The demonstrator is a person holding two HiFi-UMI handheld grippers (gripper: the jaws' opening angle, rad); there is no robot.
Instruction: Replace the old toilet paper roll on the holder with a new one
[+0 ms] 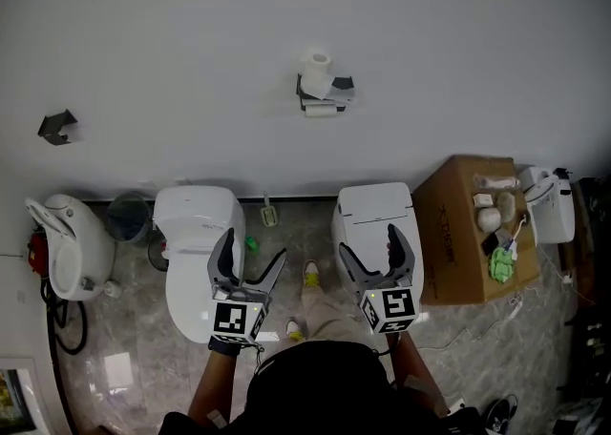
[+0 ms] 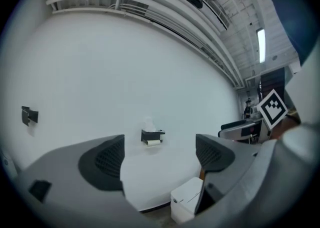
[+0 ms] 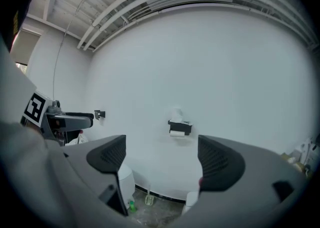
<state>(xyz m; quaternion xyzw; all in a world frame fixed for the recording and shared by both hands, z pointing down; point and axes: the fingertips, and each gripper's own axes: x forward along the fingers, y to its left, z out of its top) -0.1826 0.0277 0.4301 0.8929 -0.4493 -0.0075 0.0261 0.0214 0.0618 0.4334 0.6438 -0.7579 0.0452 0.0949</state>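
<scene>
While both grippers hang low in front of the person, well apart from the wall [image 1: 172, 32], the step in hand seems to be the approach to the holder.

At the far left of the wall sits a small black bracket [image 1: 57, 126], which probably plays no part here. Further right a white toilet [image 1: 196, 223] stands on the floor, and the left gripper [image 1: 255, 244] is above its front edge. Its jaws are spread wide and nothing is between them.

In the middle, high on the wall, is the black holder [image 1: 342, 86]. A full roll [image 1: 316, 69] stands upright on top of it, and a thin roll [image 1: 322, 110], likely the old one, hangs just under it.

The right gripper [image 1: 368, 240] is beside the left one, also with its jaws far apart and empty, in front of a second toilet [image 1: 374, 209]. A cardboard box [image 1: 458, 233] stands at the right.

To do this step well, the person should walk closer and lift both grippers to the height of the holder, with the jaws kept open. The thin roll is best taken gently, because it will crush easily. The full roll above should not be knocked off during this.
</scene>
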